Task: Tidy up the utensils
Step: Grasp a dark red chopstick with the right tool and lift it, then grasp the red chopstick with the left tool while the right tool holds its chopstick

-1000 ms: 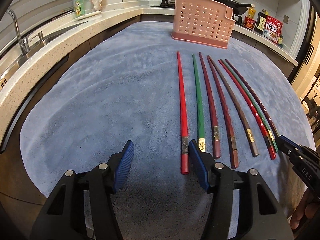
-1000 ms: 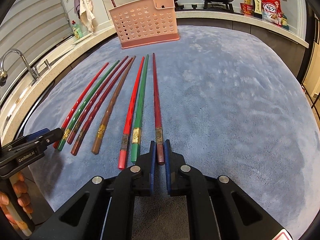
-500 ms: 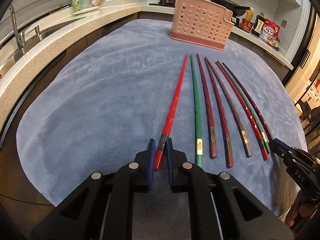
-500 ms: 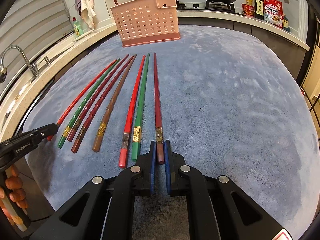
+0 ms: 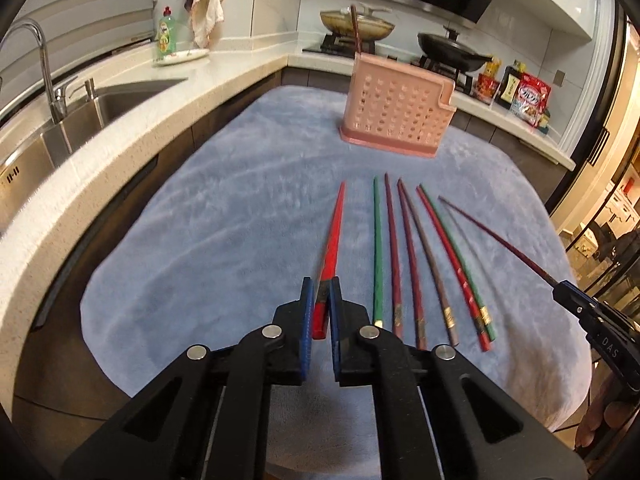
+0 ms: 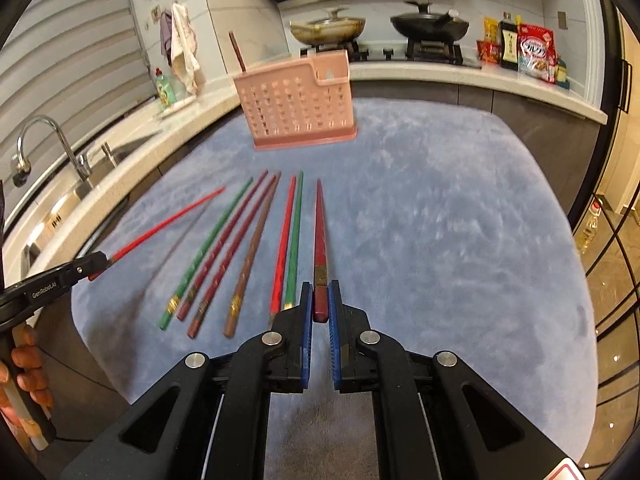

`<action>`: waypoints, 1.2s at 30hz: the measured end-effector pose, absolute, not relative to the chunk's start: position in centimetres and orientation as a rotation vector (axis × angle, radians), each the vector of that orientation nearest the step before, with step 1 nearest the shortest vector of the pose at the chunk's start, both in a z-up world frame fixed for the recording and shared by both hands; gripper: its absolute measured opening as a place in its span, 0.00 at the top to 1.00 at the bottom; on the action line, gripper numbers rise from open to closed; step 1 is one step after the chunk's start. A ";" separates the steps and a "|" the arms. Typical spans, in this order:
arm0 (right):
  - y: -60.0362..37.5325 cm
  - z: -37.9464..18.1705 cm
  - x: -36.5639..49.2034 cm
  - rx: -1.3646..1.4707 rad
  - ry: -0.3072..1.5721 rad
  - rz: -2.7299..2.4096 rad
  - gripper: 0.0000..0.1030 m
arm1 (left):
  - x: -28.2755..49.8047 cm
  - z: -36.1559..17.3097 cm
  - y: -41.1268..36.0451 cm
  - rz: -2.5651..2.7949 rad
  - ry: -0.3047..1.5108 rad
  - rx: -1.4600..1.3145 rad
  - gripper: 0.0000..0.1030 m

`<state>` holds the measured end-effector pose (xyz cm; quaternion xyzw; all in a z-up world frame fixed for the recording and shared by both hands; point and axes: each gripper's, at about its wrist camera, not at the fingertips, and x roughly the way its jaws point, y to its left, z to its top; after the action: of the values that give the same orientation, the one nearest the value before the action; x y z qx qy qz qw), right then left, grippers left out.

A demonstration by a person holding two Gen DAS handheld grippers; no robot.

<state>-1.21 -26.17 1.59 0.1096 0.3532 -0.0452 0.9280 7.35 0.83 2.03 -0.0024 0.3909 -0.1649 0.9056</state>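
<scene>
Your left gripper [image 5: 319,300] pinches the red chopstick [image 5: 331,240]; your right gripper [image 6: 320,300] pinches the dark red chopstick [image 6: 320,236].

Left gripper [image 5: 319,308]: black plastic linkage arms, round silver screws at the pivots, ribbed blue pads [image 5: 306,320]; white "GenRobot.AI" lettering on its side. Right gripper [image 6: 320,304]: same black arms, silver screws, blue pads; white "DAS" lettering.
</scene>
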 end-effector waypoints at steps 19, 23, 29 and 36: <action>-27.7 7.6 -0.7 0.245 0.584 -0.109 0.93 | 8.6 1.7 2.0 -0.390 0.858 -0.029 0.63; -27.5 7.5 -1.0 0.257 0.585 -0.111 0.93 | 8.3 -1.8 2.1 -0.392 0.929 -0.020 0.63; -27.4 7.3 -1.2 0.257 0.591 -0.115 0.93 | 8.7 -5.0 1.5 -0.379 0.987 -0.012 0.69; -27.3 6.8 -1.3 0.263 0.601 -0.118 0.93 | 8.6 -5.6 1.3 -0.372 0.993 0.002 0.89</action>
<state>-1.31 -27.30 6.79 0.1291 0.2951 -0.0578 0.9450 8.60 1.31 -5.63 0.0010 0.4738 -0.1776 0.8626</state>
